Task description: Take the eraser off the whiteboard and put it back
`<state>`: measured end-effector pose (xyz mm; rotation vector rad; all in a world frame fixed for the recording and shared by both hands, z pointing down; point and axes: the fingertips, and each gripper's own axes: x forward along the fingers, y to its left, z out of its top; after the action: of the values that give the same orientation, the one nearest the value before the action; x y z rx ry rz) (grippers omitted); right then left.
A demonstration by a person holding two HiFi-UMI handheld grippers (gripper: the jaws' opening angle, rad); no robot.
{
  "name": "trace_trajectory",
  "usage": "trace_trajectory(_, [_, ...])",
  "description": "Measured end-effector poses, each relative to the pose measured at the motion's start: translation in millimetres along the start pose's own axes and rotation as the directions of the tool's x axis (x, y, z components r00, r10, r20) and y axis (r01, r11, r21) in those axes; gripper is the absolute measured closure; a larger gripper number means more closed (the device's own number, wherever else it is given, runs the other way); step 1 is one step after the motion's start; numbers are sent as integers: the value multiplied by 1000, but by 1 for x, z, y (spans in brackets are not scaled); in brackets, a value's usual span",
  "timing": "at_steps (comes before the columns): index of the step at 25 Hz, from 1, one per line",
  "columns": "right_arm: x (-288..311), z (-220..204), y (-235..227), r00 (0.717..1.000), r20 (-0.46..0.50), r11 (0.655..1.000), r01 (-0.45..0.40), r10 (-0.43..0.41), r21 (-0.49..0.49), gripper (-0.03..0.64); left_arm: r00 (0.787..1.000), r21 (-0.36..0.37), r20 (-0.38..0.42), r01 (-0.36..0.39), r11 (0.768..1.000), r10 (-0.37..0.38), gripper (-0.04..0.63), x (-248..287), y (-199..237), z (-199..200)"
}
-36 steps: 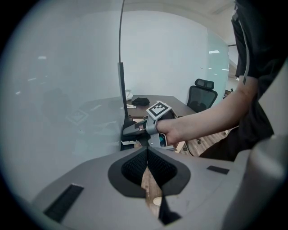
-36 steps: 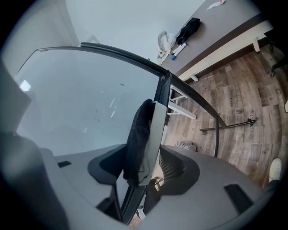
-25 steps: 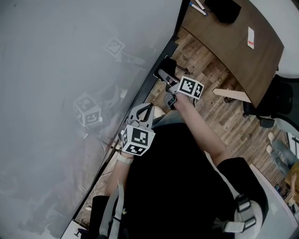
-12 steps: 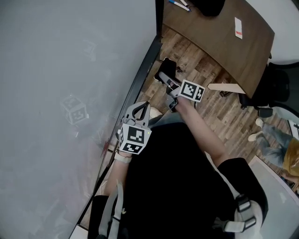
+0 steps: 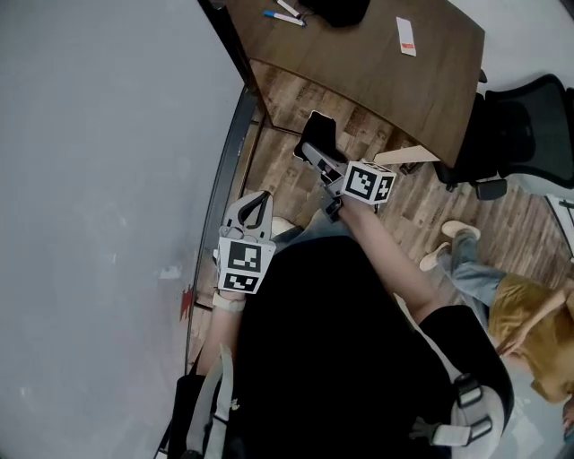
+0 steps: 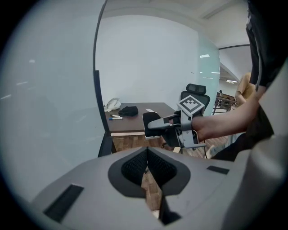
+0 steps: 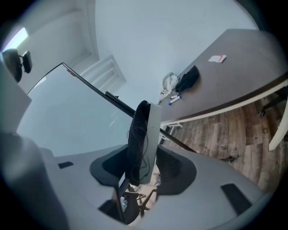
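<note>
Head view: carried the eraser from close by the whiteboard frame to well clear of it, out toward the table, in the right gripper. So taken off, by this reading, with the putting back still owed; counts one eraser, two grippers, two markers. Left gripper view: shows the left gripper pinched together on nothing. Right gripper view: has the jaws, just narrowed, pressing on that one eraser, stood on edge between them.

Glossy smooth whiteboard, felt-faced eraser with white plastic back, matt wooden table, wood-plank floor.
</note>
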<state>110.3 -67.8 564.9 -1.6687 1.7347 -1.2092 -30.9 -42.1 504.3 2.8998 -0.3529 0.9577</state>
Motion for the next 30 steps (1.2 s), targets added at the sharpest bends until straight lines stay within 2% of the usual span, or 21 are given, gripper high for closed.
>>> trace_trajectory(4, [-34, 27, 4, 999, 32, 994, 20, -17, -103, 423, 999, 8, 32, 19, 1000, -19, 586, 13, -14, 18])
trace_trajectory(9, [-80, 56, 11, 996, 72, 970, 60, -44, -236, 425, 991, -11, 125, 47, 999, -46, 586, 24, -31, 48])
trace_trajectory(14, [-121, 79, 22, 991, 116, 929, 107, -70, -354, 425, 982, -15, 181, 60, 998, -56, 586, 35, -43, 72])
trace_trajectory(22, [-180, 106, 40, 979, 182, 859, 175, -97, -481, 425, 969, 3, 232, 90, 996, -88, 586, 45, -68, 104])
trace_trajectory(26, [-204, 116, 51, 974, 203, 815, 200, -104, -544, 425, 954, -5, 286, 98, 995, -93, 586, 42, -77, 123])
trace_trajectory(30, [-223, 123, 58, 968, 225, 783, 224, -110, -581, 425, 940, 19, 323, 107, 994, -108, 586, 41, -86, 140])
